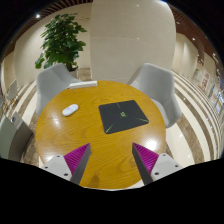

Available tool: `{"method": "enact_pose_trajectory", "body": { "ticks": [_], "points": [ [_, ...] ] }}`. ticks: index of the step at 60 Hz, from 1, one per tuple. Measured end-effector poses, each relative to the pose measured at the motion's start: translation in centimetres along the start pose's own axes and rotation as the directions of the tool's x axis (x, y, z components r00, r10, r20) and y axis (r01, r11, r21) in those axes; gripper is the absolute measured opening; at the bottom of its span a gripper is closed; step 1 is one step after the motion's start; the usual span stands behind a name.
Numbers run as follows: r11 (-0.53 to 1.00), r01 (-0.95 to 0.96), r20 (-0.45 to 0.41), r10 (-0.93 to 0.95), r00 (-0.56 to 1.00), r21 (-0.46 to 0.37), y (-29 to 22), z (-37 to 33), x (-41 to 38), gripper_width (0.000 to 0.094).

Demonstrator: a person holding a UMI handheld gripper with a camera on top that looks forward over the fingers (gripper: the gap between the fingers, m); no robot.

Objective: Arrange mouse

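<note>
A white mouse lies on the round wooden table, left of a black mouse pad that sits at the table's middle right. My gripper is open and empty, held above the table's near edge. Its two fingers with magenta pads stand wide apart over bare wood. The mouse and the pad are well beyond the fingers.
A dark flat object lies at the table's far edge. Grey chairs stand at the far left, far right and near left. A potted plant stands behind the table.
</note>
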State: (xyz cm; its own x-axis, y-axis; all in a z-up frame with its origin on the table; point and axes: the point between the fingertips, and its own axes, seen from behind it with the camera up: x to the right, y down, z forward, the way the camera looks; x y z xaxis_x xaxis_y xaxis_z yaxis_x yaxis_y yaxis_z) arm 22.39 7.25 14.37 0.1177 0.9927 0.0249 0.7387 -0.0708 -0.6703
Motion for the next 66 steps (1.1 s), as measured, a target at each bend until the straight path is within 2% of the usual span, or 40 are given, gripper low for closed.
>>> {"method": "enact_pose_trajectory", "body": {
  "ticks": [7, 22, 34, 66],
  "points": [
    [1.0, 0.028, 0.034, -0.027, 0.999, -0.007, 0.5, -0.1, -2.2, 0.0878],
    [0.996, 0.092, 0.126, -0.09, 0.988, -0.008, -0.7, 3.6, -14.9, 0.0871],
    [0.994, 0.111, 0.174, -0.111, 0.978, 0.006, -1.9, 7.4, -21.6, 0.0868],
    [0.997, 0.065, 0.126, -0.069, 0.99, 0.037, -6.6, 22.1, -26.1, 0.0868]
  ]
}}
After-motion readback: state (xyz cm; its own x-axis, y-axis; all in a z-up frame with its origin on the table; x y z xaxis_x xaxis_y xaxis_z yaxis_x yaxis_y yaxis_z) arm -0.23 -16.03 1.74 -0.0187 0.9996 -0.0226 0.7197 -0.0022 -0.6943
